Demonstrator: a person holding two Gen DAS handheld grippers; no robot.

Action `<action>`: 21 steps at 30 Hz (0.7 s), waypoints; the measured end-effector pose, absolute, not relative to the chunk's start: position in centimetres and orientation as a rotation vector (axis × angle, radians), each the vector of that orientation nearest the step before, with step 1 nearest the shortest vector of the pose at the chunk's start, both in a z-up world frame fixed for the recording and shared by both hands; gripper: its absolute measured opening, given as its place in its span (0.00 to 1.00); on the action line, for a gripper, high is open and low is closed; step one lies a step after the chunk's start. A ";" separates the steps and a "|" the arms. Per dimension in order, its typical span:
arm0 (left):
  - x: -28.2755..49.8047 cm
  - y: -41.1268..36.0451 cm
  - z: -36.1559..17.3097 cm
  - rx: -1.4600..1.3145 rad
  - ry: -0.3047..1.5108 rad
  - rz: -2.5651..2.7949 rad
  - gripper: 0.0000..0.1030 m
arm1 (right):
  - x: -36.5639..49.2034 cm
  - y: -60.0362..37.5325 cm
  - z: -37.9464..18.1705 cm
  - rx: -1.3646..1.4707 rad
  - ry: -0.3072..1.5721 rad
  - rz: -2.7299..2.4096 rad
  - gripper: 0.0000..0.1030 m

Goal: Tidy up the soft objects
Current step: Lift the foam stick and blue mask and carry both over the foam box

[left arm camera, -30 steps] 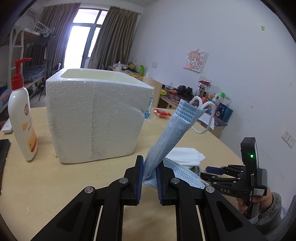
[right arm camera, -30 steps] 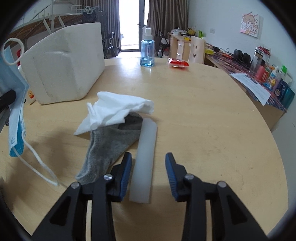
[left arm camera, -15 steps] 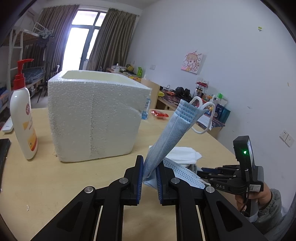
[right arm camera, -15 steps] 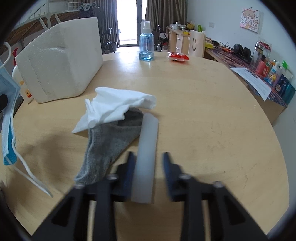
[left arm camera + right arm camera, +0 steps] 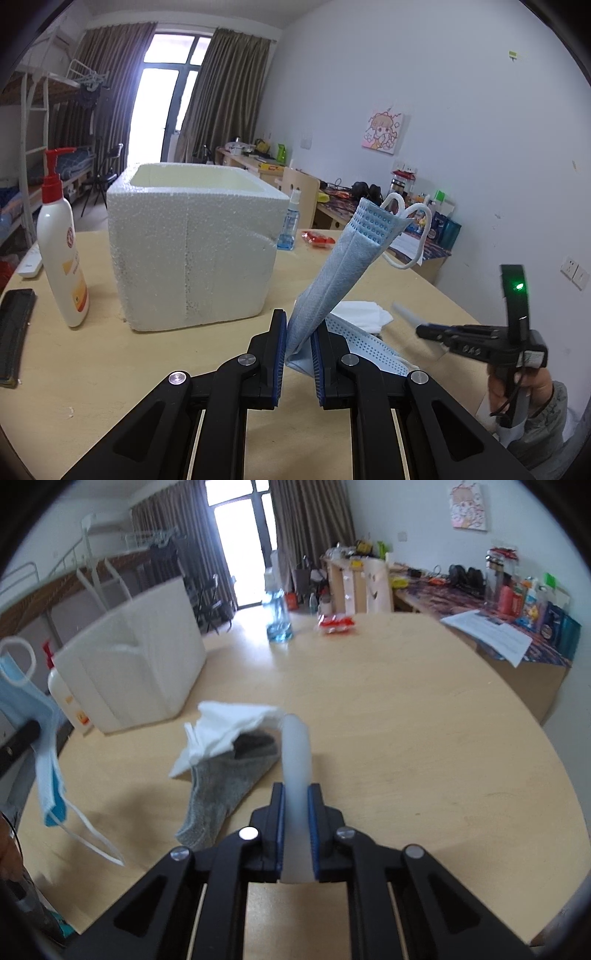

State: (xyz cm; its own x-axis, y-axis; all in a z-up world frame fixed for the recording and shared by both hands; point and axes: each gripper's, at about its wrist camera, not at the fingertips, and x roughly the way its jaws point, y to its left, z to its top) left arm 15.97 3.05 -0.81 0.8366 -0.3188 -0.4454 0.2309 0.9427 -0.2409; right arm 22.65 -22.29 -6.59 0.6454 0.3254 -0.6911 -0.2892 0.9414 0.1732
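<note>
Our right fingers (image 5: 295, 834), wide a second ago, now pinch the pale tube (image 5: 295, 753) and lift it off the bench (image 5: 424, 720). Our left fingers (image 5: 297, 354) hold the mask (image 5: 340, 273) near the foam box (image 5: 192, 243), so both can go in.

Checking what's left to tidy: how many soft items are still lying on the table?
2: a white cloth and a gray sock partly under it, both near the foam box. The blue mask and the translucent strip are held in hand-held grippers. More could be hidden behind the box.
</note>
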 end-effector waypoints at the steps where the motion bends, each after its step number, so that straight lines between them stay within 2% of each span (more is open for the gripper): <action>1: 15.7 3.0 -0.6 -0.177 0.497 -0.288 0.14 | 22.4 -22.6 -6.1 0.059 0.781 0.350 0.14; 21: 11.1 3.9 2.5 -0.078 0.423 -0.156 0.14 | 16.4 -20.2 0.0 0.048 0.503 0.484 0.14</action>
State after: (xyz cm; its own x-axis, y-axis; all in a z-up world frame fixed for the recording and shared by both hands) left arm 11.09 3.95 2.50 0.9000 -0.1671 -0.4027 0.1345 0.9850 -0.1082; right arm 16.44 -20.23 -0.03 0.7663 0.4566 -0.4519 -0.4335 0.8867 0.1609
